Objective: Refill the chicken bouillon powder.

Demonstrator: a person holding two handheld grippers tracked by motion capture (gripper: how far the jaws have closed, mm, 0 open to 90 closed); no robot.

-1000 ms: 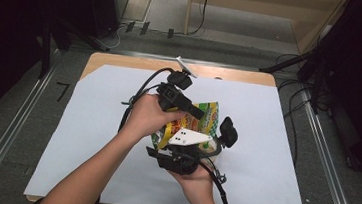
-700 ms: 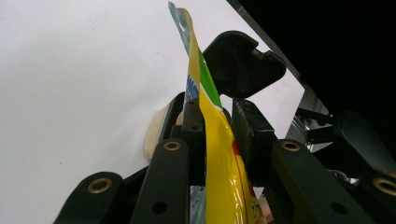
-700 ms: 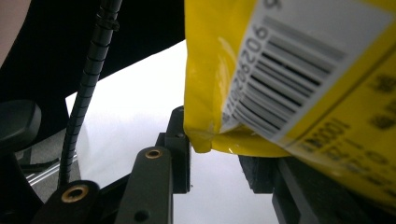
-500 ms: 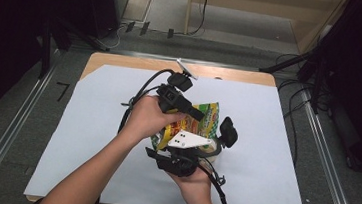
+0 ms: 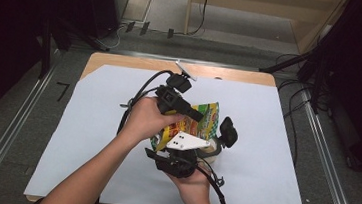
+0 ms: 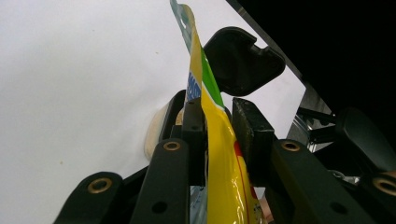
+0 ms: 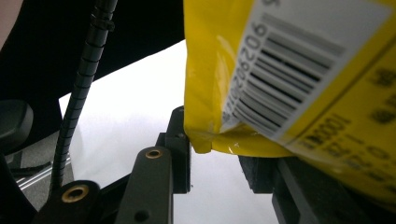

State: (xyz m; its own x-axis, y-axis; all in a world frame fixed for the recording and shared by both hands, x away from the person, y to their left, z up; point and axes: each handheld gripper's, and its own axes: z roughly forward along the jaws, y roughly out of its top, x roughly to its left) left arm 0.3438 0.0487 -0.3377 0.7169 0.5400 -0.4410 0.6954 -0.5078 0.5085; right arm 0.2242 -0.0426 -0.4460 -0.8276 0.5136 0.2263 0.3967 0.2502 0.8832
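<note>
A yellow, green and red snack bag [image 5: 201,122] is held up over the middle of the white table sheet [image 5: 90,138]. My left gripper [image 5: 194,117] comes in from the left and is shut on the bag's upper part; in the left gripper view its jaws pinch the yellow film [image 6: 219,154] edge-on. My right gripper [image 5: 184,155], with its grey plate [image 5: 184,141], sits just below the bag. In the right gripper view the bag's barcode side [image 7: 299,79] hangs over my right gripper [image 7: 217,151], which is open, with white table showing in the gap.
A beige ring-shaped roll [image 5: 212,147] lies on the sheet right of the bag, also seen as a pale round thing [image 6: 154,133]. A black rounded part [image 5: 227,131] stands beside it. Cables trail from both grippers. The wooden table edge [image 5: 232,75] runs along the far side.
</note>
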